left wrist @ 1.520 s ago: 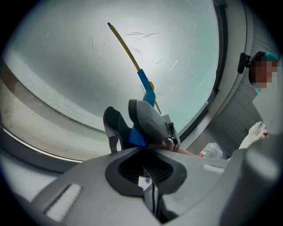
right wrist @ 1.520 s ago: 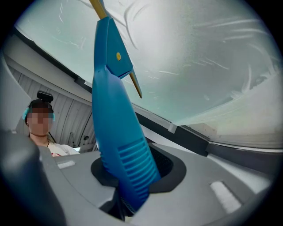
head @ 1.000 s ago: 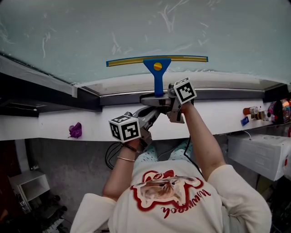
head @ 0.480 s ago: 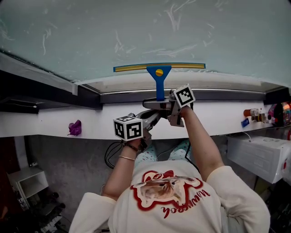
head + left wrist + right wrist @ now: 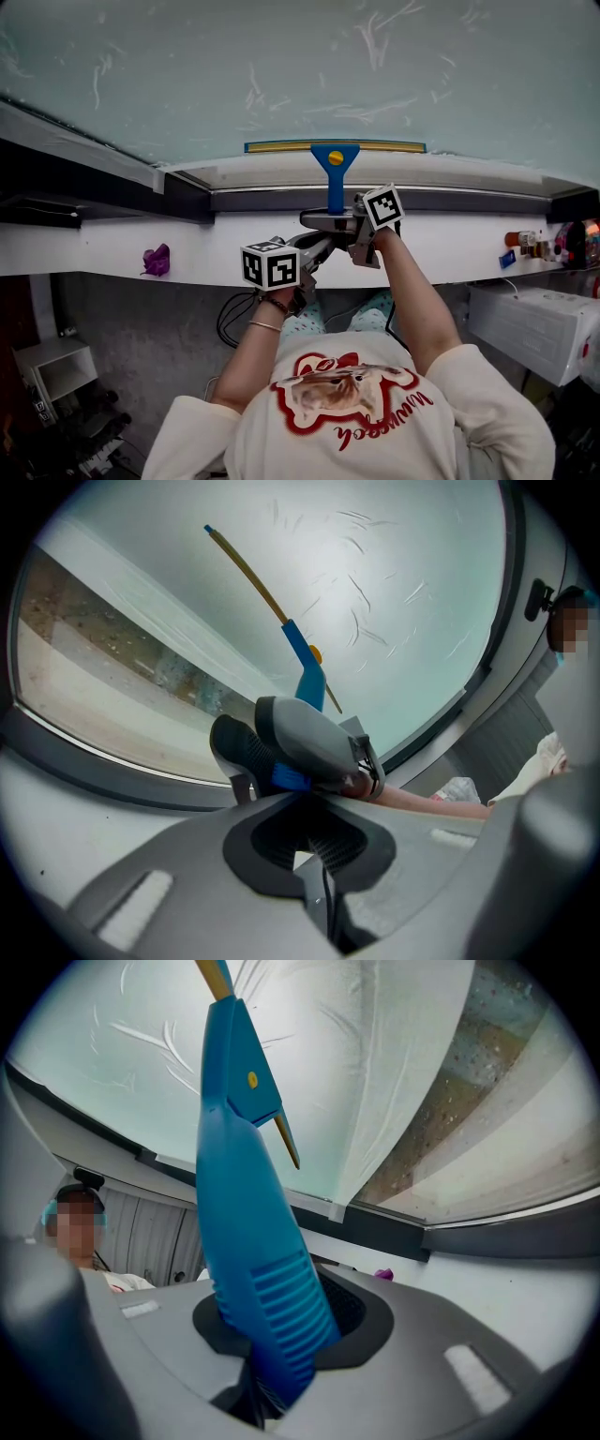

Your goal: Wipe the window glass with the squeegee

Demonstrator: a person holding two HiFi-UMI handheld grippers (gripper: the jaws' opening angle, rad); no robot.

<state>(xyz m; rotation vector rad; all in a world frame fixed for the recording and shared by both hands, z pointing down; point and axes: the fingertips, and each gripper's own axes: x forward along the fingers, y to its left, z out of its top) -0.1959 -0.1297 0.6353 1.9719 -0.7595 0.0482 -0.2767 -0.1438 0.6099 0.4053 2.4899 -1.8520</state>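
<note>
A squeegee with a blue handle (image 5: 335, 183) and a yellow-edged blade (image 5: 335, 146) lies flat against the window glass (image 5: 281, 66), just above the lower frame. My right gripper (image 5: 339, 220) is shut on the handle's ribbed end (image 5: 267, 1316), and the handle runs up away from its jaws. My left gripper (image 5: 314, 249) sits just below and left of the right one, shut with nothing in it (image 5: 314, 874). From the left gripper view the right gripper's fingers (image 5: 300, 747) and the squeegee (image 5: 302, 663) show ahead. White smears streak the glass.
A white sill (image 5: 197, 255) runs below the dark window frame (image 5: 84, 192). A purple object (image 5: 156, 259) lies on the sill at the left, small bottles (image 5: 527, 238) at the right. A white box (image 5: 530, 323) stands lower right.
The squeegee has slid down the glass, its blade now close to the bottom frame. Both grippers came down with it, the right one keeping its hold.
</note>
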